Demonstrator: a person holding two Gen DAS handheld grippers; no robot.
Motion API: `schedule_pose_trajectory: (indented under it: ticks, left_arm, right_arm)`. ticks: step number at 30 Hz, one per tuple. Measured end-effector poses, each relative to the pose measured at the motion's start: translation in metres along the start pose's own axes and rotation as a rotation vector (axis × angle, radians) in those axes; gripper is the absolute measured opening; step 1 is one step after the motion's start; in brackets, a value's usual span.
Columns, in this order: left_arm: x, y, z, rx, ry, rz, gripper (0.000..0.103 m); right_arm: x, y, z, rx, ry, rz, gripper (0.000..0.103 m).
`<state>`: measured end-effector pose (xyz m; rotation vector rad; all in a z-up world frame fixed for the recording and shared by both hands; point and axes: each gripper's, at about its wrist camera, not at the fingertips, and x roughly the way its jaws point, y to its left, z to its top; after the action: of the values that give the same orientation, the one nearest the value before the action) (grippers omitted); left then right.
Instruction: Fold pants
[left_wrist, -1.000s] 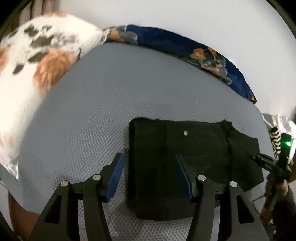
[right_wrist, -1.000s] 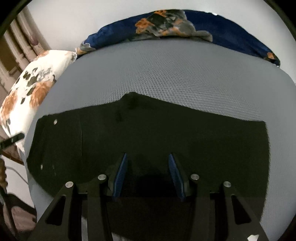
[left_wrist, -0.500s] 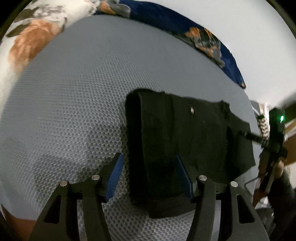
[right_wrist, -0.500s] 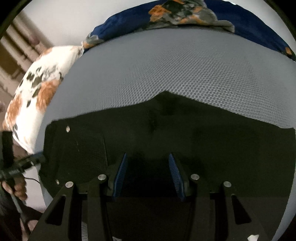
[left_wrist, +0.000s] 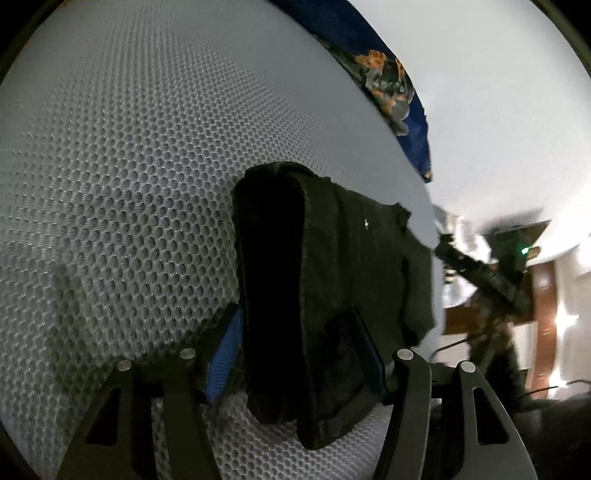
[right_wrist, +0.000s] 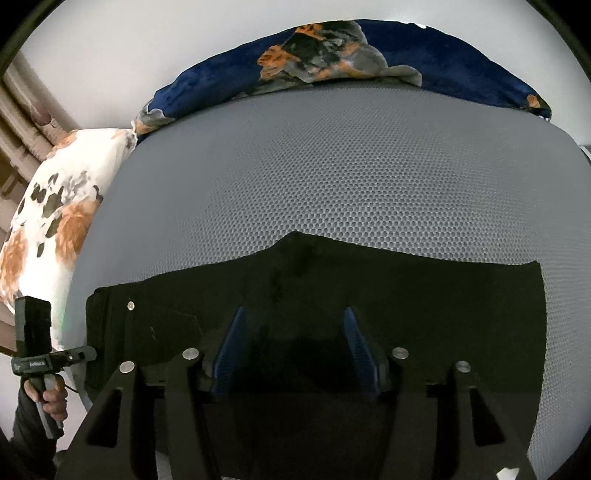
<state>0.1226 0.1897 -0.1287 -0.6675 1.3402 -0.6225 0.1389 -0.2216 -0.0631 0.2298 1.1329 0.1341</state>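
**Two grippers at opposite ends of folded black pants on a mesh mattress**

Left wrist view: the left gripper (left_wrist: 295, 354) points down at the near end of the black pants (left_wrist: 332, 280), which lie folded on the grey honeycomb-mesh mattress (left_wrist: 129, 166). The thick folded edge of the cloth lies between the two blue pads (left_wrist: 223, 354); the jaws stand apart, with a gap between the left pad and the cloth, so they are not clamped. Ahead of the gripper the pants stretch toward the right. Beyond their far end, to the upper right, the right gripper appears blurred, with a green light. A dark blue floral blanket (left_wrist: 391, 77) lies along the far edge of the mattress.

Right wrist view: the right gripper (right_wrist: 293, 350) is over the pants (right_wrist: 406, 295), which spread to both sides of it and lie between its fingers. Its jaws are opening, and the pads do not press the cloth. To the far left, the left gripper (right_wrist: 79, 356) meets the end of the pants, held by a hand (right_wrist: 51, 398). A white floral pillow (right_wrist: 55, 210) lies to the upper left, with the blanket (right_wrist: 424, 59) straight ahead.
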Motion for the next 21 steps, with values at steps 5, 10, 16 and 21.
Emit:
schedule_pose_trajectory:
  ticks: [5, 10, 16, 21]
  left_arm:
    - [-0.003, 0.018, 0.009, -0.055, 0.057, -0.106, 0.059]
    - [0.001, 0.017, 0.017, -0.055, 0.081, -0.149, 0.059]
    - [0.029, 0.005, 0.029, -0.014, 0.111, -0.156, 0.033]
    - [0.026, -0.010, 0.029, -0.052, 0.103, -0.060, 0.028]
  right_arm:
    - [0.006, 0.009, -0.001, -0.013, 0.009, -0.013, 0.054]
    - [0.012, 0.011, 0.000, -0.006, 0.014, -0.001, 0.054]
    - [0.014, 0.009, -0.003, 0.021, 0.005, 0.029, 0.054]
    - [0.001, -0.001, -0.008, 0.040, -0.038, 0.039, 0.055]
